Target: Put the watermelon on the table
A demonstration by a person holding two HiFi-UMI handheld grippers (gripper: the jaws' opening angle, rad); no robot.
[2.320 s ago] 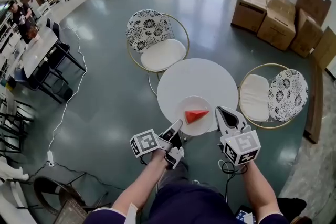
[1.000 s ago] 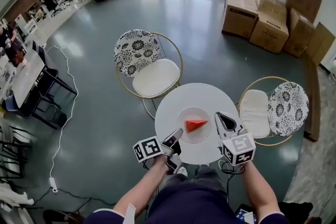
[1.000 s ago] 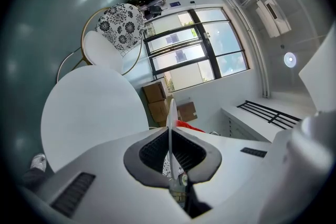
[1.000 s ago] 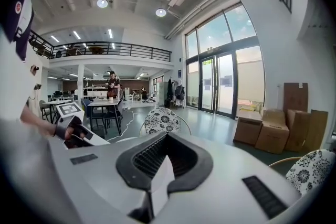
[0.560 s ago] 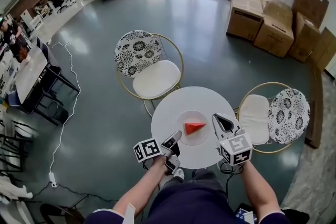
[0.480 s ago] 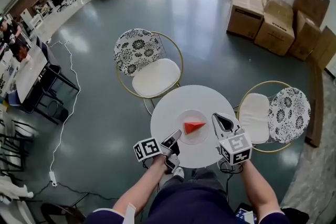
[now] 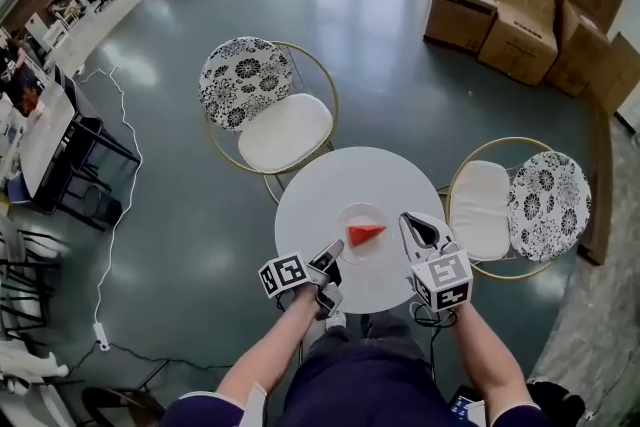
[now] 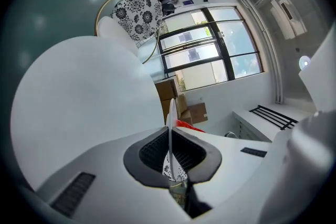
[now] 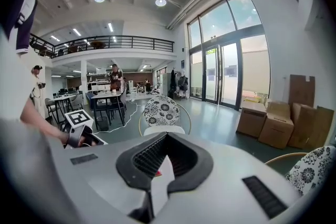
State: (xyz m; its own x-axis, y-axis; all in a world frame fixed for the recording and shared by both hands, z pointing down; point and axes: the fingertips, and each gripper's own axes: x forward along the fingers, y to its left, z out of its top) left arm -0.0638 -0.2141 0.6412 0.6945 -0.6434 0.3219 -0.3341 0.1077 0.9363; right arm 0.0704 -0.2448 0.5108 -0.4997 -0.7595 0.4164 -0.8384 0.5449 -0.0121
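Observation:
A red wedge of watermelon [image 7: 366, 234] lies on a white plate [image 7: 352, 216], which is over the round white table [image 7: 320, 183]. My left gripper [image 7: 329, 258] is shut on the plate's near-left rim, and my right gripper [image 7: 410, 226] is shut on its right rim. In the left gripper view the plate [image 8: 170, 113] runs edge-on between the pads of the left gripper [image 8: 170, 139], with the watermelon [image 8: 187, 126] just behind. The right gripper view shows the plate [image 9: 160, 178] clamped in the right gripper [image 9: 160, 159]. Whether the plate touches the table I cannot tell.
A gold-framed chair with a flowered back [image 7: 262, 97] stands beyond the table, and a second one [image 7: 524, 203] to its right. Cardboard boxes [image 7: 525, 10] are stacked at the far right. Dark desks [image 7: 45, 130] and a floor cable [image 7: 108, 215] lie to the left.
Both grippers have sunk with the plate and watermelon toward the table top, drifting slightly left in the head view. Their grip on the rim is unchanged.

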